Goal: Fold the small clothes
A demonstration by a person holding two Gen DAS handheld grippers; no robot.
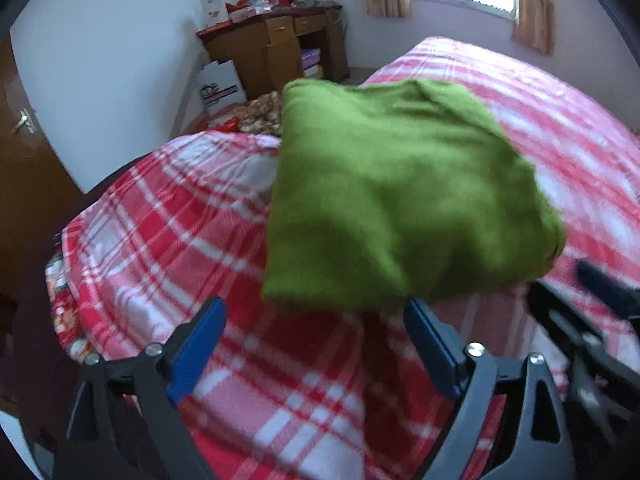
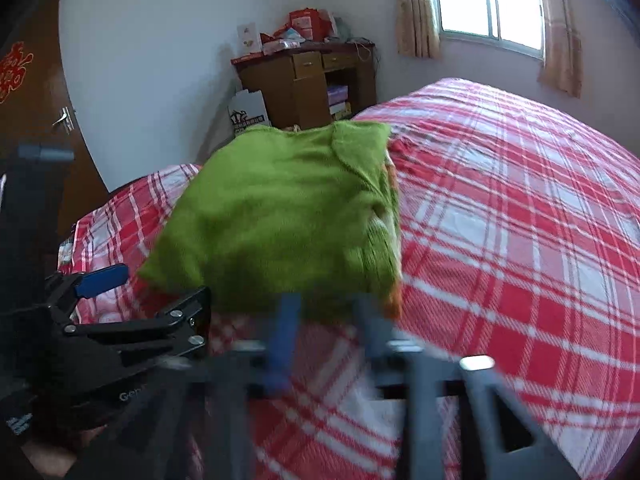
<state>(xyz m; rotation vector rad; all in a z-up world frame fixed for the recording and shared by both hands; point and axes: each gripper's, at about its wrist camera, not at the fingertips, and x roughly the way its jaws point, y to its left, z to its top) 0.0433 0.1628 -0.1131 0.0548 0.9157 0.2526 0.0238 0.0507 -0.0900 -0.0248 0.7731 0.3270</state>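
Jaws spread, folded green garment (image 1: 400, 196) just ahead

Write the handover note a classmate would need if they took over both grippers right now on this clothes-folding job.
Left gripper: open, holding nothing, just short of the near edge of the green garment.
Right gripper: blurred, open, nothing between its fingers, also at that near edge.
The green garment lies as a folded, roughly square bundle on the red plaid bedspread.
Done: it looks folded.
Left: check the fold is neat; no other clothes are in view.
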